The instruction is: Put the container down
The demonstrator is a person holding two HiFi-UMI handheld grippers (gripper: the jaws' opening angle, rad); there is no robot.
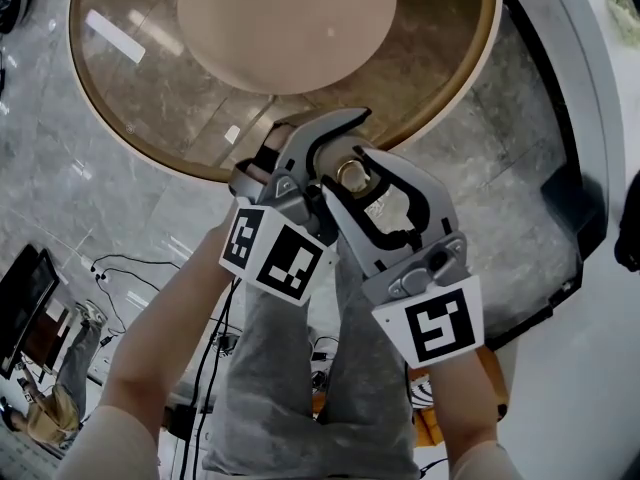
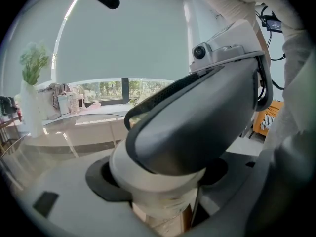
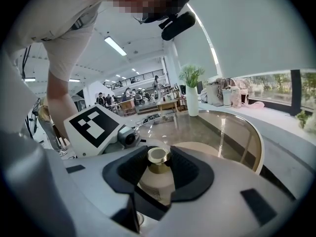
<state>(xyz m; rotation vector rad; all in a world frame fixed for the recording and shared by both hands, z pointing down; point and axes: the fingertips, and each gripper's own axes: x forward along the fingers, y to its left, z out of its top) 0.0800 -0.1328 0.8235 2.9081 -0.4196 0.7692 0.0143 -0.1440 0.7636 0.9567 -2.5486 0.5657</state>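
A cream container (image 3: pixel 157 185) with a gold cap (image 3: pixel 159 157) is held in the air just off the near edge of the round glass table (image 1: pixel 130 108). My right gripper (image 3: pixel 159 165) is shut on its neck, with the dark pads tight against both sides of the cap. My left gripper (image 2: pixel 158 184) is shut on the pale body of the container (image 2: pixel 160 206), its jaws wide around it. In the head view the gold cap (image 1: pixel 352 175) shows between the crossed grippers, the left gripper (image 1: pixel 310 163) and the right gripper (image 1: pixel 352 183). The body is mostly hidden there.
The glass table has a beige round base (image 1: pixel 290 18) under it. A white vase with green stems (image 3: pixel 191 100) stands at its far side. A white curved counter (image 1: pixel 590 118) runs along the right. Cables (image 1: pixel 130 268) lie on the grey floor below my arms.
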